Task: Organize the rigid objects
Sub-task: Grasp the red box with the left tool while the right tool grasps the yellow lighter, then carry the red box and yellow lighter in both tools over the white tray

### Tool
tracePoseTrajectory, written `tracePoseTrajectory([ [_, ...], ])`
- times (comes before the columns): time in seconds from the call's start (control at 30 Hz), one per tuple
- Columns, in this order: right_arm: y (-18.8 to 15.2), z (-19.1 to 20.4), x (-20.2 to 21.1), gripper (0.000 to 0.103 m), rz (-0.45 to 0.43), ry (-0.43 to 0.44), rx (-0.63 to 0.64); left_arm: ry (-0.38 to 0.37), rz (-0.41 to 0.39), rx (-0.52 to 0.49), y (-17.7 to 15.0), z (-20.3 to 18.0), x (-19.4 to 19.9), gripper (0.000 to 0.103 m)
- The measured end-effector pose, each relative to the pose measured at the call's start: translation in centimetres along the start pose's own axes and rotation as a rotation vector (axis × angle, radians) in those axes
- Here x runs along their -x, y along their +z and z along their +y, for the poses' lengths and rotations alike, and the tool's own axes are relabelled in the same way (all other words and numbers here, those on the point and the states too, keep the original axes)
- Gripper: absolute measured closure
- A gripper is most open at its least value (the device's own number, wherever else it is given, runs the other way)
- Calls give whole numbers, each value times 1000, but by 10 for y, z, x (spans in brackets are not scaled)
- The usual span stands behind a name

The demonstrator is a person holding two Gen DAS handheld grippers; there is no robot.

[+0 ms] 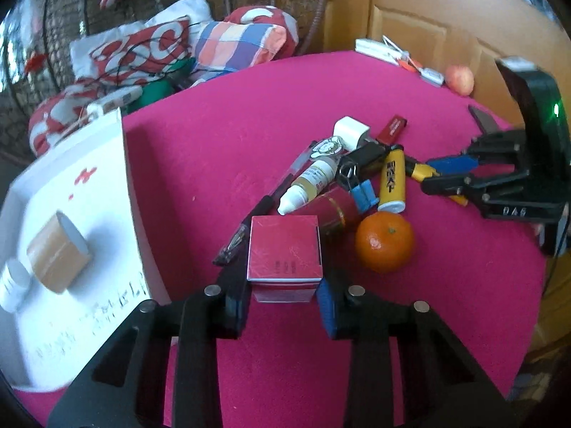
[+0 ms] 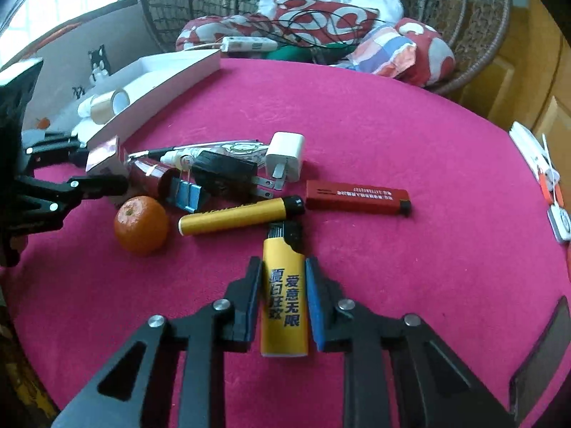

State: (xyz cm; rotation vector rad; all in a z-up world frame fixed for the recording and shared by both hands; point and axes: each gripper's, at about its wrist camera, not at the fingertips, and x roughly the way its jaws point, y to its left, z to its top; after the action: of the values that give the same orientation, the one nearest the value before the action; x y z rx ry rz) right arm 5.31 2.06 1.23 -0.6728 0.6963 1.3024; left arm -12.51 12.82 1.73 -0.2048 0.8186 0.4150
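My left gripper (image 1: pixel 283 301) is shut on a red box (image 1: pixel 284 253) at the near edge of a pile on the pink table (image 1: pixel 249 114). The pile holds a dropper bottle (image 1: pixel 310 183), a yellow tube (image 1: pixel 392 182), a white charger (image 1: pixel 351 132), a red lighter (image 1: pixel 392 130), a blue binder clip (image 1: pixel 364 192) and an orange (image 1: pixel 384 241). My right gripper (image 2: pixel 283 281) straddles a yellow lighter (image 2: pixel 284 301) lying on the table, its pads close to the lighter's sides. A white tray (image 1: pixel 107 192) at the left holds a tape roll (image 1: pixel 59 251).
A black plug (image 2: pixel 223 174), a pen (image 2: pixel 221 148) and a dark red cylinder (image 2: pixel 150 174) lie in the pile. An apple (image 1: pixel 460 78) and small white items (image 1: pixel 378 48) sit at the table's far edge. Cushions (image 1: pixel 228 42) lie beyond the table.
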Motion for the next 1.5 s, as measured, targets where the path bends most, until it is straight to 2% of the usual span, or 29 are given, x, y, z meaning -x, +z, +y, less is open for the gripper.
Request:
tracePoseTrajectory([
  [0.13,-6,-2,14,80,-68,-29,-77,3,-38,29,-3,-2,13,72],
  [0.33,0,-7,58,80,-233,-18,-191,34,-124,35,5,-12,42,72],
  [0.43,13,1,81,80,-304,2,-175,62,-172,87,11,-8,60,72],
  [0.57,31,22,103,80,-379,36,-126,168,-213,153,18,3,79,72],
  [0.67,41,36,113,80,-420,63,-96,190,-229,190,18,13,88,72],
  [1.0,63,67,117,80,-452,102,-50,225,-266,240,7,27,106,72],
  [1.5,87,104,101,80,-433,144,-14,252,-301,323,-11,56,127,72],
])
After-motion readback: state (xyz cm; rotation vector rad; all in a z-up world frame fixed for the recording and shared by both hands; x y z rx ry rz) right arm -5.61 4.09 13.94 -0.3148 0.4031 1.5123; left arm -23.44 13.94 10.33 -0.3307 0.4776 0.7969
